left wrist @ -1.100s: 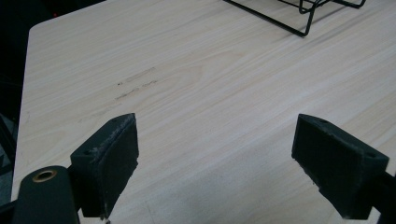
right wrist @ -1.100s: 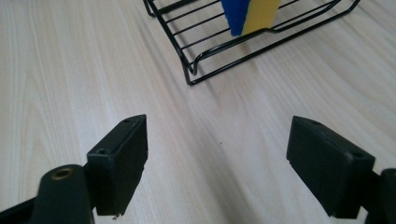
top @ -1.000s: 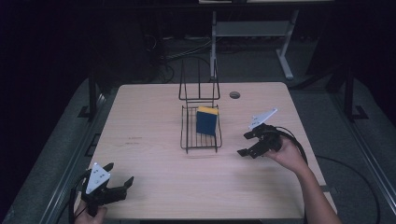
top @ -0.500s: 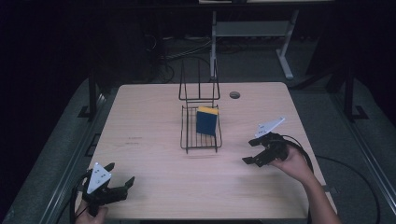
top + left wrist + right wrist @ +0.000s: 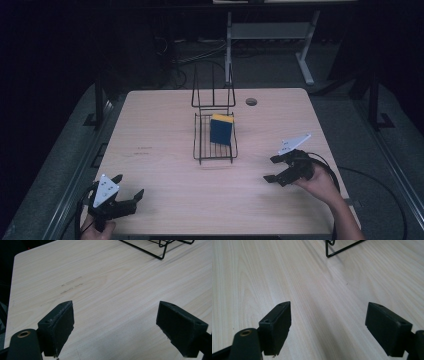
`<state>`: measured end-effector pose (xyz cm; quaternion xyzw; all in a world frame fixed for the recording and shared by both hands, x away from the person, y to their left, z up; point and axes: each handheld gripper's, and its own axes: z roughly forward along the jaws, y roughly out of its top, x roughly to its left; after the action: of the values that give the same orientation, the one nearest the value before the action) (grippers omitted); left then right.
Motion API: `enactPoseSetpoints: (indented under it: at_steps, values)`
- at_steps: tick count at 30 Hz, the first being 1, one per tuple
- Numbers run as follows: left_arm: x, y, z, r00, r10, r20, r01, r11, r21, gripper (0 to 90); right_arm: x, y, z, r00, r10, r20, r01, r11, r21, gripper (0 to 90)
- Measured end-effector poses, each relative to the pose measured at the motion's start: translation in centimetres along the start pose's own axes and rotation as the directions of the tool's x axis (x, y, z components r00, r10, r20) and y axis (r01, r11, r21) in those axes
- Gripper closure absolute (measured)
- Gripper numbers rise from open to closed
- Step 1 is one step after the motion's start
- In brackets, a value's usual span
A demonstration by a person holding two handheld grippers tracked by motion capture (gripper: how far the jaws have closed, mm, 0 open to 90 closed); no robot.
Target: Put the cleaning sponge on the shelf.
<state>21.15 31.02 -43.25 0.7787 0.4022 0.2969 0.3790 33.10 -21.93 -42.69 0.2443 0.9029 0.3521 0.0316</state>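
High view puts the wire rack [image 5: 215, 137] at table centre with the blue-and-yellow sponge [image 5: 220, 129] upright inside, while your left gripper [image 5: 126, 199] at seven o'clock and right gripper [image 5: 273, 169] at four o'clock gape empty.

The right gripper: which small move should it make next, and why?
Probably draw the right gripper a little nearer the table's near edge and rest there. Its jaws stand open and hold nothing, the sponge already stands in the wire rack, and the left gripper, open too, waits at the near edge.
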Motion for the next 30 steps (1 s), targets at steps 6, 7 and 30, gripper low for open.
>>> enactPoseSetpoints:
  at_steps: [6, 7, 30]
  values:
    - [0.1, -0.1, -0.1, 1.0, -0.005, -0.001, 0.005, 1.0, -0.003, 14.1, 0.4, -1.0, 0.0, 1.0, 0.005, 0.003, -0.005, 1.0, 0.001, 20.5]
    - [0.1, -0.1, -0.1, 1.0, -0.006, -0.002, 0.006, 1.0, -0.003, 14.1, 0.5, -1.2, -0.1, 1.0, 0.006, 0.003, -0.006, 1.0, -0.001, 20.5]
    - [0.0, -0.2, 0.0, 0.9999, -0.011, -0.006, 0.011, 0.9999, -0.002, 14.1, 2.9, -4.0, -1.4, 0.9999, 0.008, 0.014, -0.008, 0.999, -0.037, 20.3]
